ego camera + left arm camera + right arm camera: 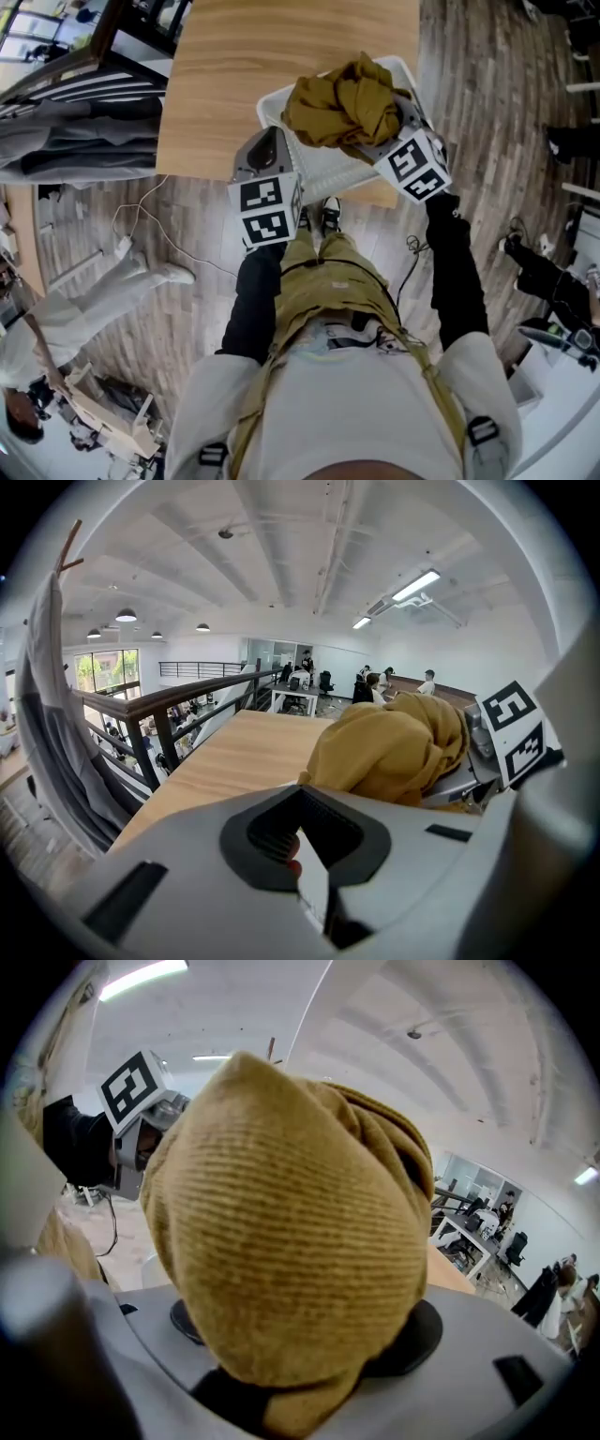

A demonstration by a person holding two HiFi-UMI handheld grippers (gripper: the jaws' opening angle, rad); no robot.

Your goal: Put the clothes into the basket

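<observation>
A bunched mustard-yellow garment hangs over the white basket, which stands at the near edge of the wooden table. My right gripper is on the garment's right side and grips the cloth. In the right gripper view the ribbed fabric fills the space between the jaws and hides the pads. My left gripper is by the basket's left corner. In the left gripper view the garment is ahead and apart from it, and its own jaws do not show.
A dark railing with grey clothes draped on it runs along the table's left. Cables trail over the wood floor below. A person in white is at the lower left. Desks and people sit far beyond the table.
</observation>
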